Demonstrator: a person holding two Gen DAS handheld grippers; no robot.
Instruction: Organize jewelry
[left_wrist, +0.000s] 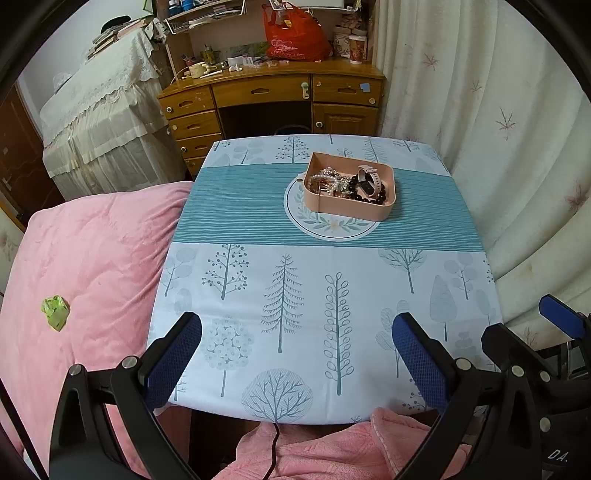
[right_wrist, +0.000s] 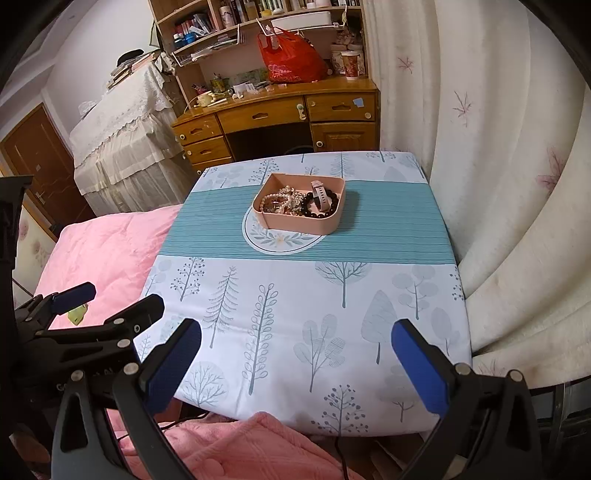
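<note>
A pink jewelry box (left_wrist: 354, 212) (right_wrist: 306, 224) stands on a round leaf-patterned mat (left_wrist: 332, 227) (right_wrist: 277, 240) far across the table. Inside lie pearl and crystal bracelets (left_wrist: 327, 181) (right_wrist: 279, 201), a black bead bracelet (left_wrist: 369, 195) (right_wrist: 319, 205) and a watch with a pale strap (left_wrist: 369, 179) (right_wrist: 320, 194). My left gripper (left_wrist: 297, 332) hangs open over the near table edge, nothing between its blue pads. My right gripper (right_wrist: 295, 338) is open too, at the near edge, well short of the box. In the right wrist view the left gripper (right_wrist: 110, 299) shows at the left, jaws apart.
The table wears a tree-print cloth with a teal stripe (left_wrist: 240, 210) (right_wrist: 388, 229). A pink quilt (left_wrist: 85, 266) (right_wrist: 107, 251) with a green scrap (left_wrist: 55, 312) lies left. A white curtain (left_wrist: 498, 129) (right_wrist: 498, 166) hangs right; a wooden desk (left_wrist: 273, 96) (right_wrist: 280, 110) stands behind.
</note>
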